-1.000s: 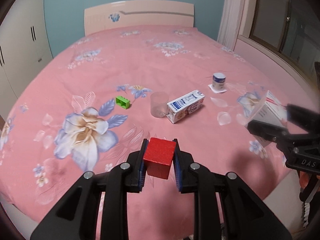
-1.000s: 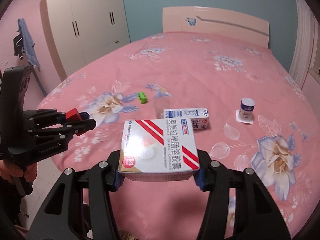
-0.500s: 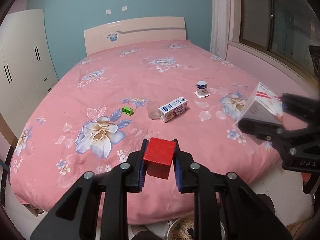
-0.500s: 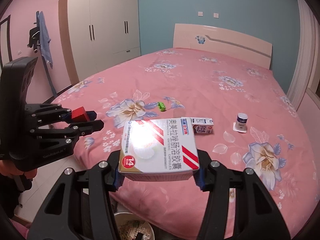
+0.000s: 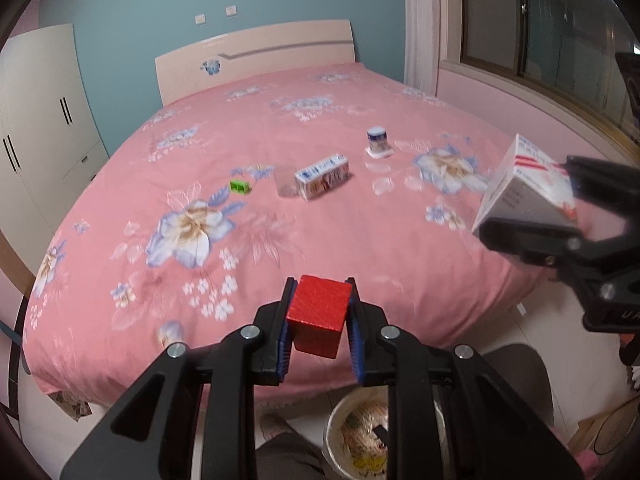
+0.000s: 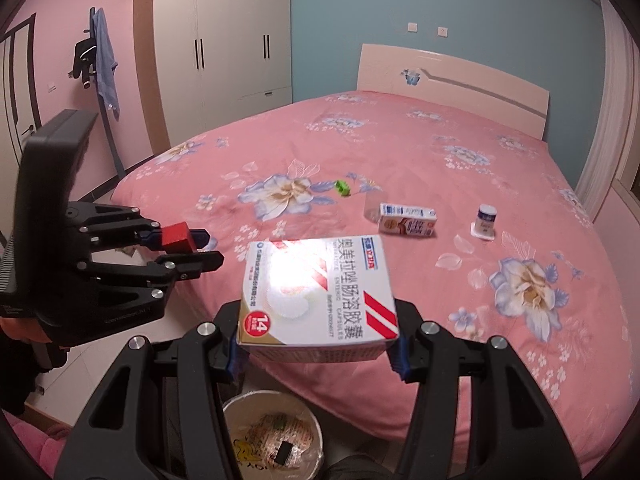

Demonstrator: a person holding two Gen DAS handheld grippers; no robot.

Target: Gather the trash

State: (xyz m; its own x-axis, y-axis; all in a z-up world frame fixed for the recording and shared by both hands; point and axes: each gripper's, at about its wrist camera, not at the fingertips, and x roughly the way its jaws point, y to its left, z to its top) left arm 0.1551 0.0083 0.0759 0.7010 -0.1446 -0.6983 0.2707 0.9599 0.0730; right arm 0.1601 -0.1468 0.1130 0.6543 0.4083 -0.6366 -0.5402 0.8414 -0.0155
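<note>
My left gripper is shut on a red block, held past the foot of the pink bed. My right gripper is shut on a white medicine box with red stripes. A round trash bin lined with a bag stands on the floor just below both grippers; it also shows in the left wrist view. On the bed lie a milk carton, a clear cup, a green block and a small white jar.
A white wardrobe stands at the left wall. A coat stand with clothes is beside it. A window with a curtain is on the right. The headboard is at the far end.
Both grippers have drawn back from over the bed to beyond its foot, still holding their objects. The trash bin has come into view below them.
</note>
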